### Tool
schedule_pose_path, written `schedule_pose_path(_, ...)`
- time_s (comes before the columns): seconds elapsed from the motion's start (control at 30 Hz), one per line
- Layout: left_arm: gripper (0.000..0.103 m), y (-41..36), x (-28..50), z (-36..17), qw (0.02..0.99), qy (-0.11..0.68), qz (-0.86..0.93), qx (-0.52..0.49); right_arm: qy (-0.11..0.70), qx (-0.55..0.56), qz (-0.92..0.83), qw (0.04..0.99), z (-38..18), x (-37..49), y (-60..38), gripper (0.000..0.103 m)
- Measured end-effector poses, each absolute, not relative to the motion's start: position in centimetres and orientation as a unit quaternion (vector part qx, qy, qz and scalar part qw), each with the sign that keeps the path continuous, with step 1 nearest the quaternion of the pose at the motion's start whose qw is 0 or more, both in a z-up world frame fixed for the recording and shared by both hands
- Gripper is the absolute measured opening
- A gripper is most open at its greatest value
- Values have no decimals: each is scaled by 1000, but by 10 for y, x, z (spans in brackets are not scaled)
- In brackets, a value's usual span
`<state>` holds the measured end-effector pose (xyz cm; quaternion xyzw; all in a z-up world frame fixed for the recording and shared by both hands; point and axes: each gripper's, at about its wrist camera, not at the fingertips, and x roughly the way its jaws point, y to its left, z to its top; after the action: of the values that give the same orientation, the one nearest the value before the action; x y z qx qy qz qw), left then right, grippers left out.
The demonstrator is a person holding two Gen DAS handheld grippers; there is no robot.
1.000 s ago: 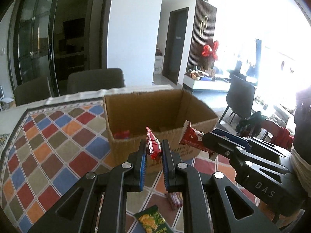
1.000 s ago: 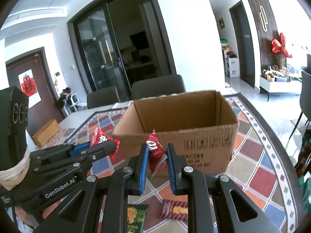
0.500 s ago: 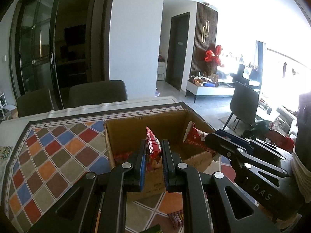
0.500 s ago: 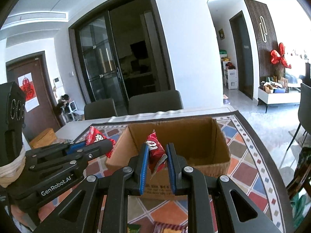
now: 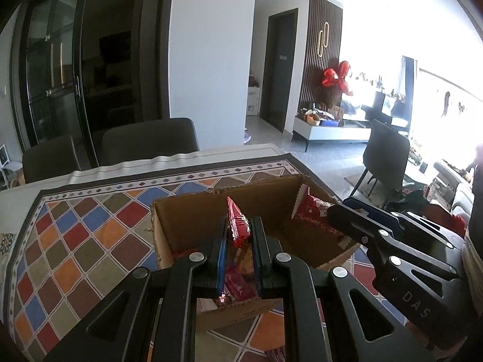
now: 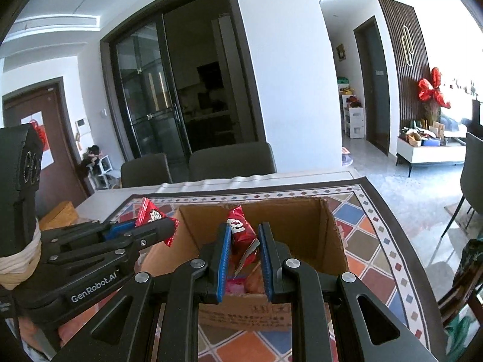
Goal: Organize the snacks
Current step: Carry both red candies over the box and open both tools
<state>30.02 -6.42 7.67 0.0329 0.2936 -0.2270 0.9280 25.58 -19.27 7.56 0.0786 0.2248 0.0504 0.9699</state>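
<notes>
Bright living-dining room, dark glass doors behind, two dark chairs (image 6: 229, 160) at the far edge of the table. Table covered by a patterned cloth (image 5: 75, 235) of coloured diamonds with a dark border. On it an open cardboard box (image 6: 335, 241), flaps up, packets already lying on its floor, red and pink wrappers visible between my fingers.

My left gripper (image 5: 238, 241): jaws pinched on a small red snack packet (image 5: 237, 224), which stands upright between the blue pads, its top poking above them. From this camera the packet sits over the box's open mouth, near the left wall.

My right gripper (image 6: 244, 244): jaws likewise clamped on a second red packet (image 6: 241, 229) with a cartoon face, upright, one silver corner hanging below the grip. It hangs above the box interior, roughly central.

Each gripper shows in the other's camera, side by side and apart, both angled down toward the box. Red foil bow (image 6: 433, 90) against the slatted wall far right.
</notes>
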Motion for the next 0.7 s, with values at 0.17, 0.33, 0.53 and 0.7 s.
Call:
schedule_pose_path(0.17, 32, -74, 312, 73, 926, 307, -212, 51, 239, 74, 46, 967, 72, 269, -195, 22)
schedule_pose_path(0.33, 35, -67, 304, 69, 931, 309, -189, 43, 243, 72, 31, 967, 69, 267, -198, 44)
schedule_pose_path(0.53, 37, -55, 281, 66, 936, 311, -164, 34, 252, 69, 43, 964, 68, 256, -197, 45)
schedule_pose_path(0.7, 38, -45, 260, 65, 937, 316, -148, 21, 262, 47, 60, 962, 64, 243, -192, 47)
